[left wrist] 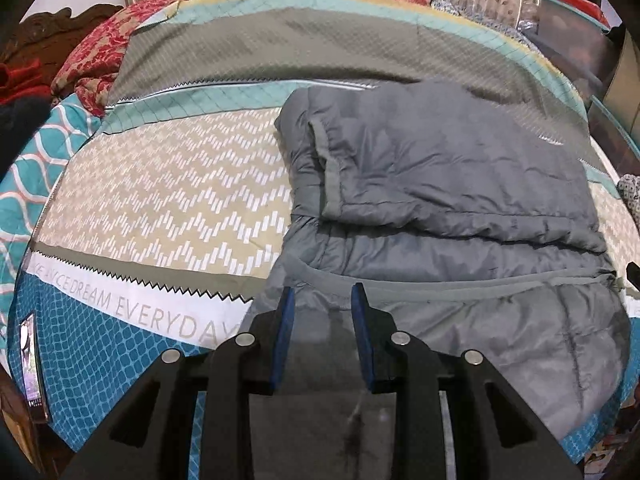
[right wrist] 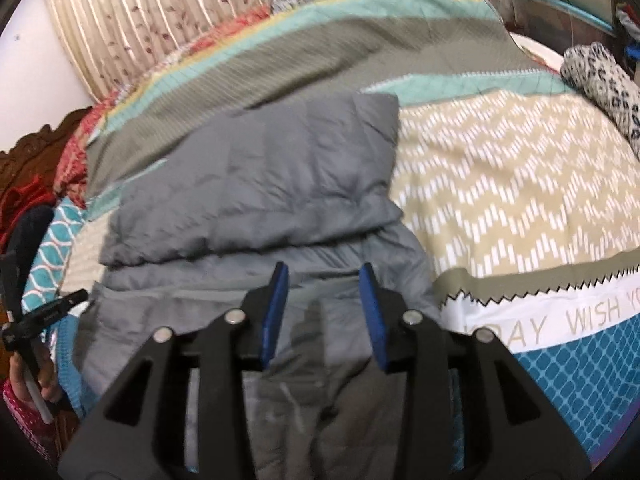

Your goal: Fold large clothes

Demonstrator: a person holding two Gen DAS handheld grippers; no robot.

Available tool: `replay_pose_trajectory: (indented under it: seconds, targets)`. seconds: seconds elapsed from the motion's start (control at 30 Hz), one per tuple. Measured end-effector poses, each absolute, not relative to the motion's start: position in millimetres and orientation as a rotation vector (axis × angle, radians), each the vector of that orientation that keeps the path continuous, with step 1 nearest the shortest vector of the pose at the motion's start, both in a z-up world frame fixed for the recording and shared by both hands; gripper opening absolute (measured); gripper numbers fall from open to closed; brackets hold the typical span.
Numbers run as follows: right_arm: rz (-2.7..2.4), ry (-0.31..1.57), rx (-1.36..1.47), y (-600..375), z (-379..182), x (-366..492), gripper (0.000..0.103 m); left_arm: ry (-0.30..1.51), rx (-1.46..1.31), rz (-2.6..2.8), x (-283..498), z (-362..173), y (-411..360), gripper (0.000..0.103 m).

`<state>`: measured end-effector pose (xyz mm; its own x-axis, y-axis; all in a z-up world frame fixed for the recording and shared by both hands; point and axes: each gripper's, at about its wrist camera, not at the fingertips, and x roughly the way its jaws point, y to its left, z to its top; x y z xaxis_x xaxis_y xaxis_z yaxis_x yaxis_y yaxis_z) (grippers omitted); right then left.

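The grey quilted puffer jacket (left wrist: 460,208) lies partly folded on the patterned bedspread (left wrist: 168,200). Left gripper (left wrist: 322,300) and right gripper (right wrist: 324,280) stand apart, apparently gripping nothing. Slippery padding may spring the fold open.

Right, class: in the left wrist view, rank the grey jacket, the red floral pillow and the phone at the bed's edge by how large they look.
1. Grey jacket, by far the largest.
2. Red floral pillow.
3. Phone, smallest, though fisheye distortion at the picture's edge squeezes it.
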<state>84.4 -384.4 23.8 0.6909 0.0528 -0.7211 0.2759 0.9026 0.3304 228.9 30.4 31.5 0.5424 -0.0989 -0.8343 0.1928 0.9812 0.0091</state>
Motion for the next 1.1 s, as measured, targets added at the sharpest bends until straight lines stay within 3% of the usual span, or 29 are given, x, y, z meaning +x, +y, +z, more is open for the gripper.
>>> replay_pose_trajectory:
  seconds: [0.23,0.63,1.03,1.1]
  targets:
    - [-0.046,0.798,0.404,-356.3,30.8,95.0,0.042,0.963,0.117,-0.186,220.1,41.3,15.1,0.051]
    - [0.017,0.834,0.353,-332.5,18.5,119.3,0.043,0.974,0.162,-0.194,235.7,30.5,-3.7,0.051]
    - [0.048,0.853,0.328,-347.6,43.5,181.8,0.043,1.008,0.178,-0.196,260.2,7.7,-15.6,0.051]
    - [0.053,0.857,0.319,-348.7,48.0,195.9,0.047,1.015,0.182,-0.196,263.6,2.2,-16.6,0.051]
